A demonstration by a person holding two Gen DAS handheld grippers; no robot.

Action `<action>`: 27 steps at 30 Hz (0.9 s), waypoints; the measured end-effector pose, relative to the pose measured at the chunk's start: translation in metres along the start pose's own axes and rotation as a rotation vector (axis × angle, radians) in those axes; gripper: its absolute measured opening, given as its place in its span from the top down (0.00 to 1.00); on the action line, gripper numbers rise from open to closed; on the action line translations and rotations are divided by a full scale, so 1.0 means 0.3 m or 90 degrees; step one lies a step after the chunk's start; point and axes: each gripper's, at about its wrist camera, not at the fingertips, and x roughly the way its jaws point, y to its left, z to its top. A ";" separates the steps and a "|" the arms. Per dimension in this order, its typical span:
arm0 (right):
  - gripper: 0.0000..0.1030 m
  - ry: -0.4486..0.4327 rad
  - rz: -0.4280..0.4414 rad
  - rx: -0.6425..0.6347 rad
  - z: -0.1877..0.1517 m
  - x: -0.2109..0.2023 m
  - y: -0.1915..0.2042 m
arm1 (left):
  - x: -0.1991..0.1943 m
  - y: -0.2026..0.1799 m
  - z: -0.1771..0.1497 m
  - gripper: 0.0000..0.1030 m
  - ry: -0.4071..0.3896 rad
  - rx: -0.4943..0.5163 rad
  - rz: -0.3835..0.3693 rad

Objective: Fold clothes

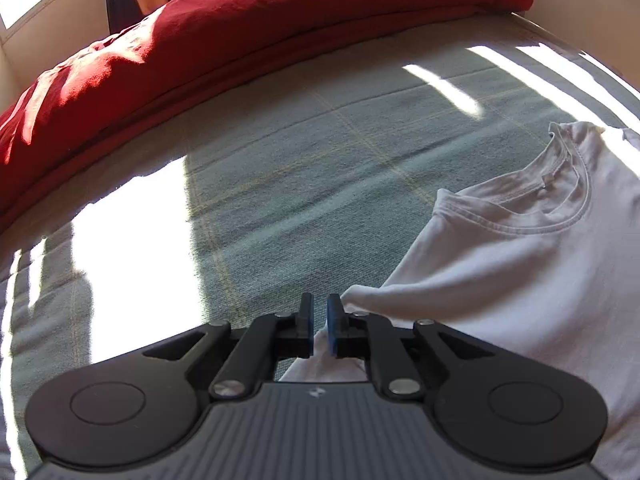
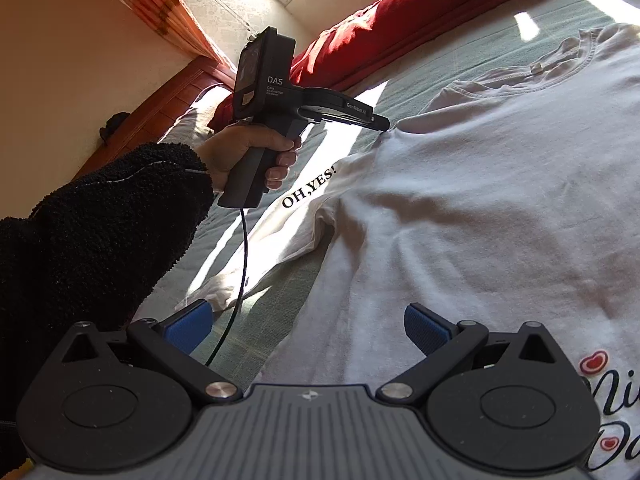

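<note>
Left wrist view: left gripper (image 1: 319, 326) jaws nearly together, clamped on the shoulder edge of the white T-shirt (image 1: 520, 264); cloth pinched up into a ridge at the tips. Shirt spreads right of the jaws on the green bedspread (image 1: 304, 168), collar toward the red pillow (image 1: 224, 28).

Right wrist view: right gripper (image 2: 310, 326) jaws wide apart, nothing between them, over the shirt's side edge. Shirt lies flat, front up, long axis from the jaws up-right to the collar. A hand (image 2: 248, 152) holds the left gripper at the shoulder seam.

White T-shirt (image 2: 480, 208) and red duvet (image 1: 240, 28) on bed (image 1: 300, 168)
</note>
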 end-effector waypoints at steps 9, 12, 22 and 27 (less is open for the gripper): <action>0.00 -0.001 0.018 -0.036 -0.002 -0.022 0.124 | -0.307 0.162 -0.141 0.73 0.009 -0.005 0.026; 0.00 0.001 0.013 -0.059 -0.013 -0.027 0.185 | -0.424 0.221 -0.216 0.72 0.014 -0.003 0.035; 0.00 0.018 -0.010 -0.104 -0.082 -0.028 0.385 | -0.562 0.368 -0.557 0.58 0.091 -0.020 0.053; 0.00 0.028 -0.046 -0.114 -0.100 -0.012 0.455 | -0.530 0.428 -0.721 0.58 0.129 -0.032 0.035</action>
